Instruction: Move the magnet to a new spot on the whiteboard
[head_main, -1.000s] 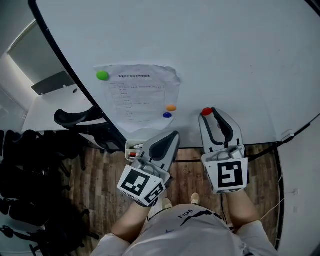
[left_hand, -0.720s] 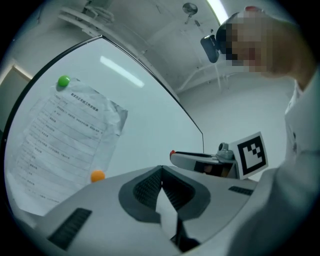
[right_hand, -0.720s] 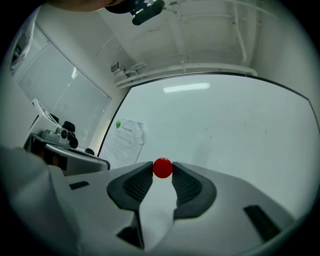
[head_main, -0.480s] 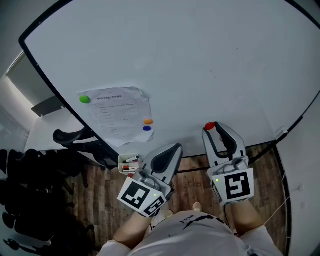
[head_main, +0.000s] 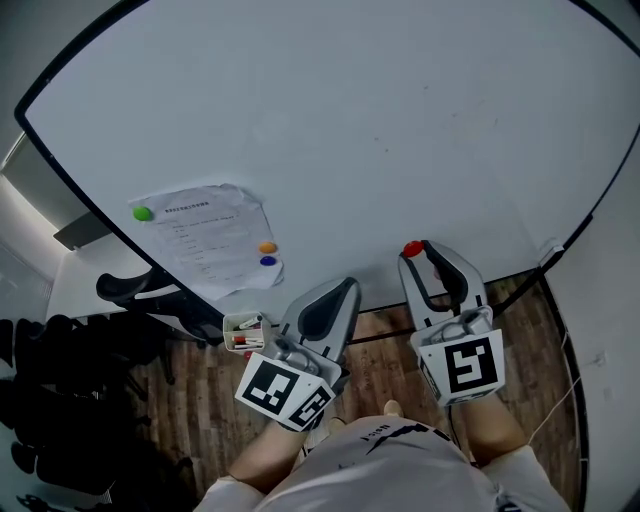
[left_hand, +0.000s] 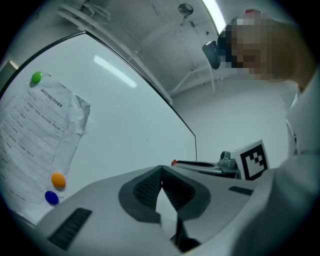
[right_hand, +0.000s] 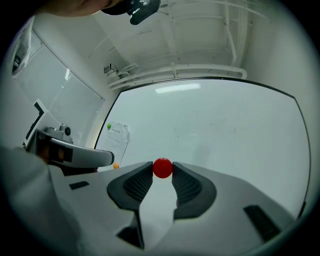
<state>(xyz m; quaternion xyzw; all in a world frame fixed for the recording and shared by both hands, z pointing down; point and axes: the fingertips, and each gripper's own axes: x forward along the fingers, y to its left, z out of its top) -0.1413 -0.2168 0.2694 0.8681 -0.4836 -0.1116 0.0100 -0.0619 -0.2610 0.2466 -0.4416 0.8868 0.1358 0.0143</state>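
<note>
The red magnet is pinched at the tips of the right gripper, whose jaws are only narrowly apart. It lies just right of centre, over the whiteboard's lower edge. Lower centre, the left gripper is closed on nothing.

Left claw is held low, jaws together and empty; right claw reaches forward, jaws pinching the red magnet.

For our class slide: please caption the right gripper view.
Right gripper pinches a red magnet in front of the whiteboard.
</note>
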